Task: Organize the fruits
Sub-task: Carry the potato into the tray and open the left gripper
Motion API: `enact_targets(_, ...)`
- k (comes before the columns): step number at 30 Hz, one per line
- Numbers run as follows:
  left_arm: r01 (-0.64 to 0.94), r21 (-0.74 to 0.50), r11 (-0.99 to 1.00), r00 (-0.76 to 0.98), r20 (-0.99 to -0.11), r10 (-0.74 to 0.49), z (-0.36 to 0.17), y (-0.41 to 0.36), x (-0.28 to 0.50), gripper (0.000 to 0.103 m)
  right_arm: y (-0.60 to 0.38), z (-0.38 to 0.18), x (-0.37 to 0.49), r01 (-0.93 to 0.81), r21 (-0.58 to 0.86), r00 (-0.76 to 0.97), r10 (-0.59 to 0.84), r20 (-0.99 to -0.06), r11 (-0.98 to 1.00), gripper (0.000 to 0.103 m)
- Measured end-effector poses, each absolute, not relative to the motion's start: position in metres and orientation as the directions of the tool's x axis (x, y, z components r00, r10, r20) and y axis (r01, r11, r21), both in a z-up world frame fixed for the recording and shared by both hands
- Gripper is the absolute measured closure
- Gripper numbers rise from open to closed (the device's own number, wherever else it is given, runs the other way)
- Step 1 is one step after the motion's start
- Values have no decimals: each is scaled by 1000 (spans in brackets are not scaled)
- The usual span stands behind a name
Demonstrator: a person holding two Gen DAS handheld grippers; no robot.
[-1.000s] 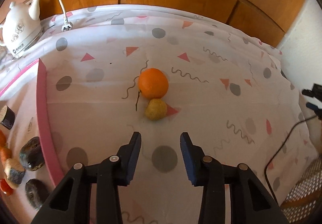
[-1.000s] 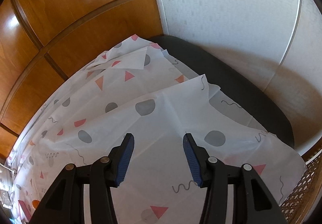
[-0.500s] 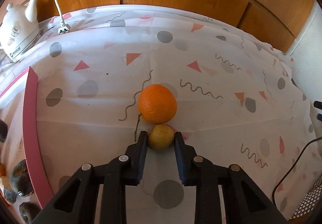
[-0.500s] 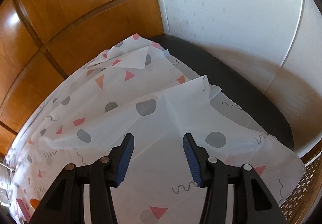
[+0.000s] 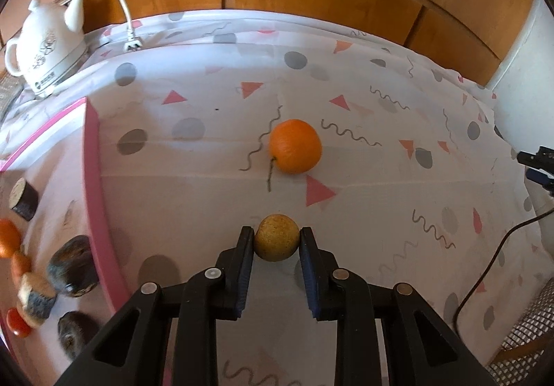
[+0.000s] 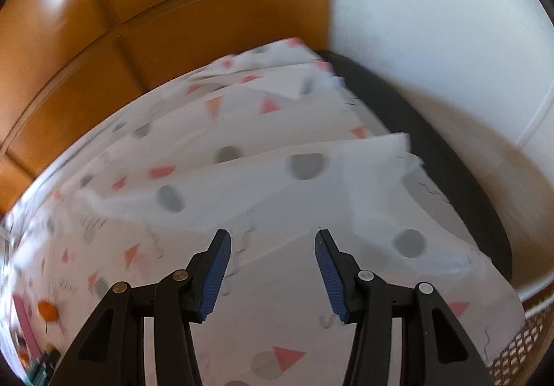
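change since earlier: left gripper (image 5: 277, 242) went from spread jaws with nothing between them to jaws clamped on the small yellow fruit (image 5: 276, 237); fruit no longer touches the orange (image 5: 295, 146), it now sits clear of it, nearer the camera. Right wrist view has swung and is motion-blurred.
left gripper pose: tilted steeply down at the table, fingers pointing away from the camera, roughly level side to side.
left gripper state: clenched on the small yellow fruit, both pads pressed against its sides. Jaws have just been closing, with the fruit between them.
small yellow fruit: between the left fingertips, over the patterned tablecloth (image 5: 381, 212); cannot tell if lifted or resting on it.
orange: on the cloth, beyond the held fruit, apart from it.
pink tray (image 5: 91, 185): left of the gripper, holds dark and orange pieces.
kettle (image 5: 48, 46): white, far left corner.
right gripper (image 6: 271, 268) pose: angled down over the cloth (image 6: 277, 299) near the table's far edge.
right gripper state: released, jaws apart, nothing between them.
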State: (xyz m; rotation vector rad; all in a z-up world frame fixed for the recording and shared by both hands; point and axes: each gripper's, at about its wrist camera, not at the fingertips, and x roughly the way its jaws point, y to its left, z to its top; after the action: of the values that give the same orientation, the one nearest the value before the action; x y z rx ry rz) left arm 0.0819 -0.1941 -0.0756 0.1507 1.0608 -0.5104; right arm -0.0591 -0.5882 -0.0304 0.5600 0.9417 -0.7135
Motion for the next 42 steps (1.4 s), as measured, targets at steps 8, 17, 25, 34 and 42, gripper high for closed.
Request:
enact_targets(8,462,-123,878,428,-836,-343,-55,-175,73,76,-539,-29,-26,532,119,478,-181,-860,838,52)
enact_targets(17,367,-118,923,497,-814,-301,-37,-124,86,76,-484,-19,-10,304,32,541,-145,-828,952,52)
enact_targets(25,199,-82,977,564,-805,-182,-36,-55,117,76,-451,-20,-4,158,-20,561,-106,-821,987,52)
enact_targets(34,100,-59,993,556,-824,-106,-51,-9,128,76,-381,-45,1,-134,-101,504,-20,-864,986,55)
enact_targets(42,90,-62,994,551,-828,-101,-57,2,118,76,-361,-56,2,-207,-102,460,5,-888,973,55)
